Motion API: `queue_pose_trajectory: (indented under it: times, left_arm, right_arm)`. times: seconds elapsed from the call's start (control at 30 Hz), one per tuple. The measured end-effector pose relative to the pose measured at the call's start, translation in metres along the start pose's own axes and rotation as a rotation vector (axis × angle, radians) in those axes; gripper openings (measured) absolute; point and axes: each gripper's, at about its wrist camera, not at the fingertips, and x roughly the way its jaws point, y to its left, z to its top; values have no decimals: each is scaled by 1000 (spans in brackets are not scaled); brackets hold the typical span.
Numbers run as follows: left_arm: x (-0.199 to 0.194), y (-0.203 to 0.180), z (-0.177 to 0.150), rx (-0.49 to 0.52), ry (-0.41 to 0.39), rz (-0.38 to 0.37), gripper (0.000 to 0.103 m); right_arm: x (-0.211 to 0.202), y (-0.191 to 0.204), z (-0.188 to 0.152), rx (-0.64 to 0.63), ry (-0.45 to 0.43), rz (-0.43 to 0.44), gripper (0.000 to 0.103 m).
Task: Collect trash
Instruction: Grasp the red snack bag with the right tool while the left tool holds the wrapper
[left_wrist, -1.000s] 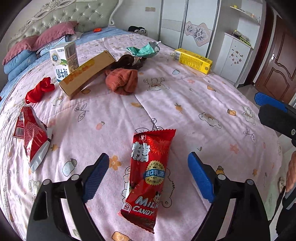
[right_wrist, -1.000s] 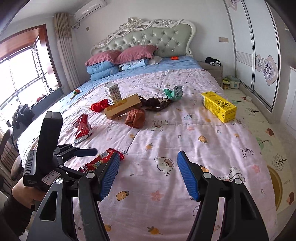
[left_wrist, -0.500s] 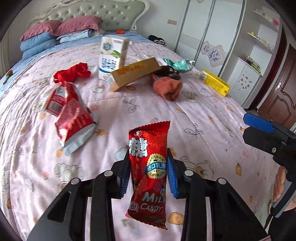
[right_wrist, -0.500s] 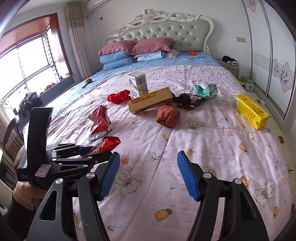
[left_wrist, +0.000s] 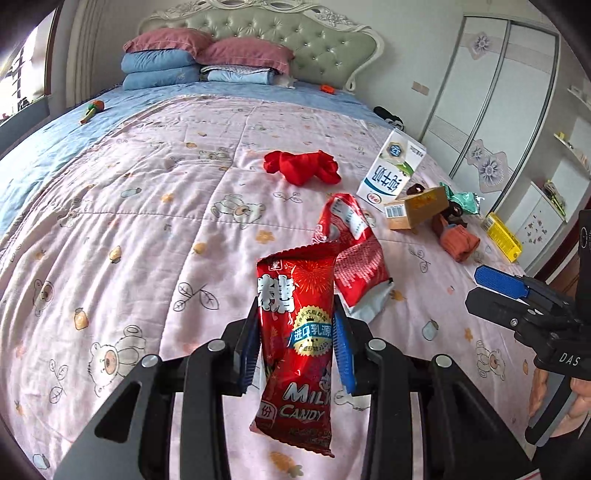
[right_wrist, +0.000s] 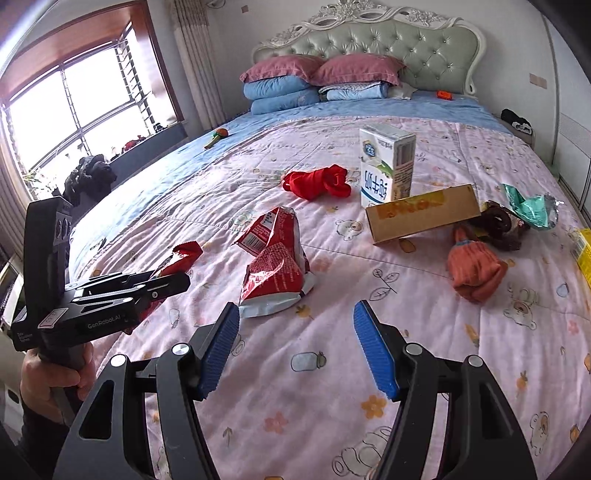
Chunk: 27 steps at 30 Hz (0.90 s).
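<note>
while the left gripper grips a glossy red milk candy wrapper by its middle, blue pads pressed to both sides, the wrapper hangs clear of the pink cartoon-print quilt. at its one o'clock a crumpled red-and-silver snack bag lies on the quilt. the right gripper hovers with jaws spread and nothing between them, that snack bag at its twelve o'clock and a white milk carton beyond at one o'clock.
</note>
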Motion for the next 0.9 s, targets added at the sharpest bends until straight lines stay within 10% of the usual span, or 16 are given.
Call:
queue_pose_trajectory:
  times: [0.5, 0.77, 0.9]
  left_arm:
    - [26, 38, 8, -74, 8, -11, 36]
    - [31, 33, 11, -88, 19, -15, 36]
    - [25, 20, 11, -70, 21, -19, 36]
  right_arm:
    - [104, 10, 46, -42, 138, -45, 64]
    - [103, 7, 37, -59, 143, -22, 21]
    - [77, 4, 33, -48, 88, -19, 17]
